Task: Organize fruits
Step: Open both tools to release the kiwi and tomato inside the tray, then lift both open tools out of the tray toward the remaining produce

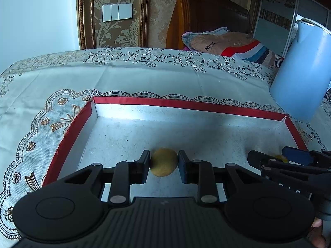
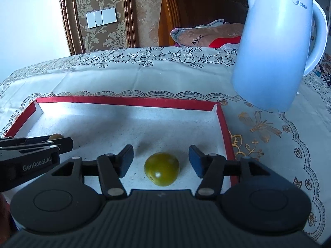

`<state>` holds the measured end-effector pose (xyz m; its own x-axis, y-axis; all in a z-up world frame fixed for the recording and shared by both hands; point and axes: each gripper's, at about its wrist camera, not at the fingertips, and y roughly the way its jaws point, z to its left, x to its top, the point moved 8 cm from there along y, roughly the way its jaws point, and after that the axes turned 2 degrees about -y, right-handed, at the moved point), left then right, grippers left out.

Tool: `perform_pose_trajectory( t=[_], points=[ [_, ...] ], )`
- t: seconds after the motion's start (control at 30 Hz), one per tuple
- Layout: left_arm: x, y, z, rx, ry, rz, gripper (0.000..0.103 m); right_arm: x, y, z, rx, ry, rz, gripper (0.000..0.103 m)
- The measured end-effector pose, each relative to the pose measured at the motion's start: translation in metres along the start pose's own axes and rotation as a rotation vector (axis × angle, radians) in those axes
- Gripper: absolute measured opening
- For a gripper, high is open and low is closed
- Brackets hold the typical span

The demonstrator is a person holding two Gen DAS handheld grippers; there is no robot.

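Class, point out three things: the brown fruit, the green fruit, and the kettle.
brown fruit (image 1: 163,162), left wrist view, centre of its skin.
green fruit (image 2: 161,169), right wrist view, middle of its top.
kettle (image 2: 273,49), right wrist view, body.

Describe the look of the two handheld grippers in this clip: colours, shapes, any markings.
Both are matte black plastic. The left gripper and right gripper each have a ribbed body, two round discs at the sides, and linkage arms with silver pivot pins. The fingers end in flat, dark blue-tinted pads. White "GenRobot.AI" lettering runs along the left gripper's side, seen in the right wrist view. No cables or sleeves are visible.
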<state>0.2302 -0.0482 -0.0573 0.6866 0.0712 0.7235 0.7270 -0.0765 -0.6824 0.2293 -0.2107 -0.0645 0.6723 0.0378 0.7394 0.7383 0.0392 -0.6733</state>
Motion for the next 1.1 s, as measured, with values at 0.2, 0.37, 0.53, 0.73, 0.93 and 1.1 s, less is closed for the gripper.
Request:
perform_pose_trajectory(
  t=[0.2,0.37,0.53,0.73,0.93,1.1],
  points=[
    [-0.001,-0.001,0.000,0.016,0.010,-0.003,0.039,0.001,-0.003,-0.003,-0.007,0.009,-0.011,0.078],
    [0.001,-0.007,0.000,0.022,0.012,-0.041,0.061,0.000,-0.004,-0.002,-0.011,0.007,-0.014,0.084],
    [0.003,-0.013,0.000,0.052,0.043,-0.070,0.063,0.000,-0.005,-0.003,-0.014,0.007,-0.016,0.091],
    [0.007,-0.026,0.002,0.064,0.050,-0.116,0.067,0.000,-0.008,-0.006,-0.018,0.019,-0.029,0.097],
    [0.012,-0.037,0.009,0.055,0.016,-0.150,0.069,-0.002,-0.012,-0.009,-0.017,0.031,-0.039,0.100],
    [0.011,-0.043,0.012,0.064,0.012,-0.170,0.069,-0.003,-0.019,-0.011,-0.005,0.036,-0.061,0.103]
  ],
)
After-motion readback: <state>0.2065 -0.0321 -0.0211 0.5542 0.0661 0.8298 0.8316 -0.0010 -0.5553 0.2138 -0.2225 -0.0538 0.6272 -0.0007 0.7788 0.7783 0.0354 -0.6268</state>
